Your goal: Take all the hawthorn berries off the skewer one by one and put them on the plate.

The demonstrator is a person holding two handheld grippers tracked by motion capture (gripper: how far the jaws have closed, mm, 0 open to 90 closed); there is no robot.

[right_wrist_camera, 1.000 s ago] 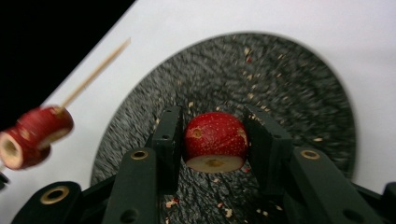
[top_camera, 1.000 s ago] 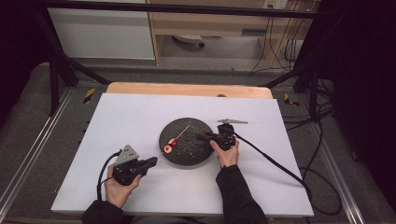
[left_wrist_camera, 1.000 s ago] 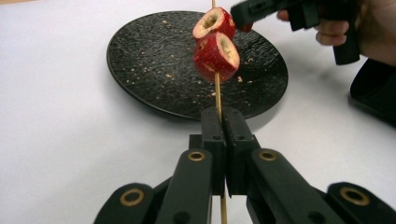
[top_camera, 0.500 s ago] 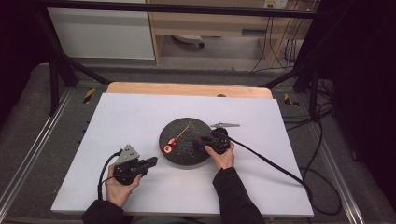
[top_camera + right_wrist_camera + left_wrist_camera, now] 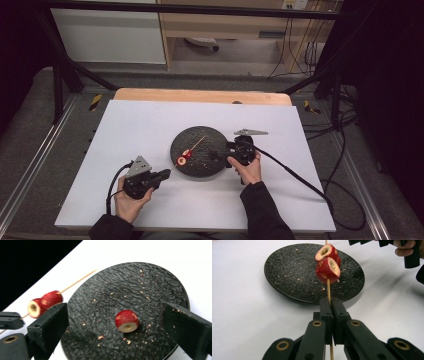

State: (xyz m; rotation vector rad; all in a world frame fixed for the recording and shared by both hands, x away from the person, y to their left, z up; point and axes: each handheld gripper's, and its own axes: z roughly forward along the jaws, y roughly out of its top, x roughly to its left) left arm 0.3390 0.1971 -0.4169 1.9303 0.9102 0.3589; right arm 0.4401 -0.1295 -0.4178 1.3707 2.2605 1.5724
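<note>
A black round plate (image 5: 197, 137) lies mid-table. My left gripper (image 5: 331, 301) is shut on a wooden skewer (image 5: 328, 290) that carries two red hollow fruit pieces (image 5: 327, 266) over the plate's near-left rim (image 5: 182, 157). From the high view, the left gripper (image 5: 167, 173) sits just off the plate's left edge. My right gripper (image 5: 113, 312) is open wide over the plate (image 5: 140, 290), its jaws either side of a loose red fruit piece (image 5: 127, 320) lying there and touching nothing. Above the plate's right side, the right gripper (image 5: 214, 153) points left.
The white tabletop (image 5: 150, 120) surrounds the plate, with a wooden strip (image 5: 200, 95) along its far edge. Crumbs (image 5: 101, 337) dot the plate. Cables (image 5: 300, 180) trail from the right gripper off to the right. Metal frame rails (image 5: 30, 170) flank the table.
The right gripper has shifted slightly at the plate's right side, its jaws now reaching over the plate. The left gripper and skewer have stayed put.
</note>
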